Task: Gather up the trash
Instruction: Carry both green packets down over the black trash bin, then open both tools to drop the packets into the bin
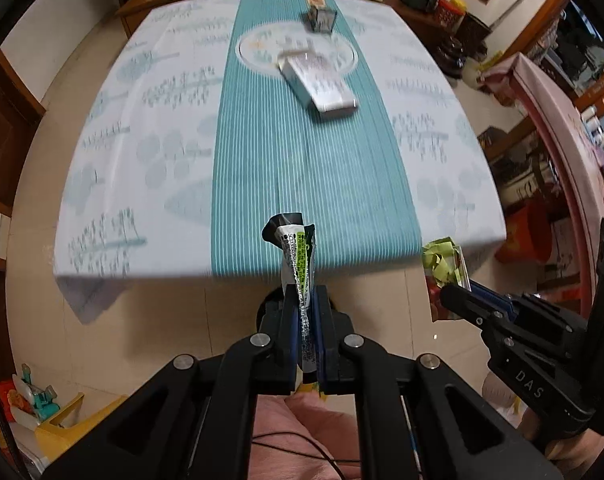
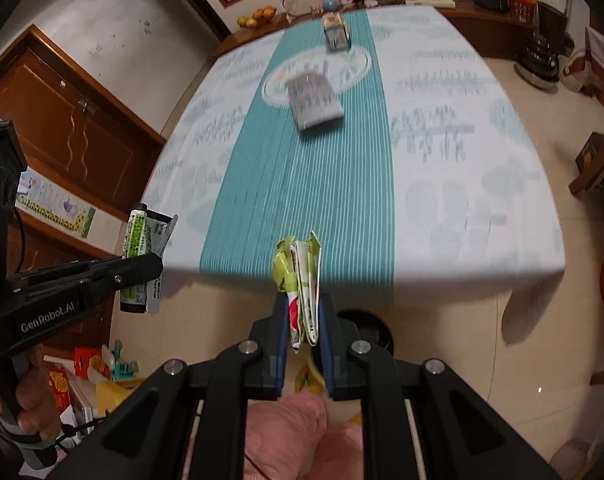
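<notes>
My left gripper (image 1: 303, 300) is shut on a black, white and green wrapper (image 1: 296, 256) that sticks up past its fingertips, held over the floor just off the table's near edge. It also shows at the left of the right wrist view, the left gripper (image 2: 142, 268) clamping the same wrapper (image 2: 144, 236). My right gripper (image 2: 302, 308) is shut on a crumpled yellow-green and white wrapper (image 2: 300, 272), also off the table's near edge. In the left wrist view that right gripper (image 1: 457, 294) holds the yellow-green wrapper (image 1: 443, 260) at the right.
The table (image 1: 162, 140) wears a white cloth with a teal striped runner (image 1: 302, 168). On it lie a flat white pack (image 1: 319, 82) and a small dark holder (image 1: 321, 16). A dark round bin (image 2: 365, 330) stands on the floor below the right gripper. Toys and boxes (image 2: 94, 364) sit at lower left.
</notes>
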